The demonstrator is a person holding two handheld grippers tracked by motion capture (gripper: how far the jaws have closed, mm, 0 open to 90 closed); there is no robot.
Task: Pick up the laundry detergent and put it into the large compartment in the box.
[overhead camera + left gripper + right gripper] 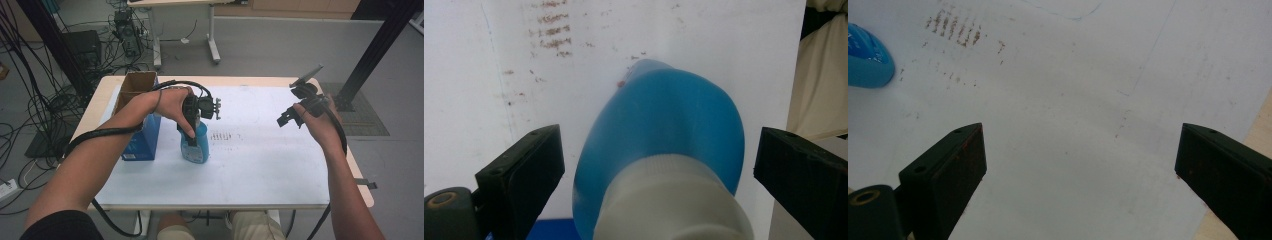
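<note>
A blue bottle with a white neck stands upright on the white sheet near the table's middle left. My left gripper hangs directly over it, pointing down. In the left gripper view the bottle sits between the two wide-apart jaws without touching either, so this gripper is open. My right gripper is held above the right part of the sheet, open, with nothing between its jaws. The right gripper view catches the bottle's base at the top left edge.
An open blue cardboard box stands just left of the bottle, close to my left forearm. Brownish smudges mark the sheet right of the bottle. The bare wooden table edge runs along the right.
</note>
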